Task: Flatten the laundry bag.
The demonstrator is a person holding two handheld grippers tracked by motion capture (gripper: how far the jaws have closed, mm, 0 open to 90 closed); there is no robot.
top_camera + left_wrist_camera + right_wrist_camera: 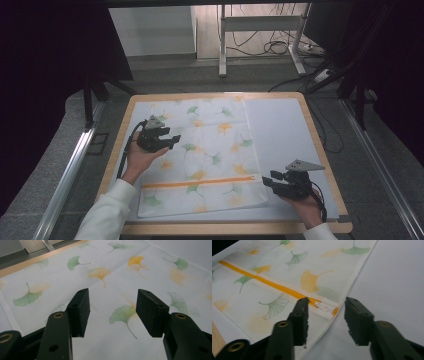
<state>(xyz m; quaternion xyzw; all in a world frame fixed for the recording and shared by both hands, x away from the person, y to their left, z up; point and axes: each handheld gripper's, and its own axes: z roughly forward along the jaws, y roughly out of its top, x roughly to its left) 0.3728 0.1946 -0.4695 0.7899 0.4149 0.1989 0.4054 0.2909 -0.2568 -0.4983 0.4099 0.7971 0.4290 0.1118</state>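
A white fabric bag printed with green and orange ginkgo leaves lies flat on the table, with an orange zipper across its near part. My left gripper hovers open over the bag's left side; its jaws stand wide apart above a green leaf print. My right gripper is open at the bag's near right corner. In the right gripper view the white zipper pull lies on the fabric just ahead of the gap between the open jaws.
A pale grey mat covers the wooden table, whose rim shows all round. Beyond the far edge are a metal stand and cables on the floor. Dark curtains flank both sides.
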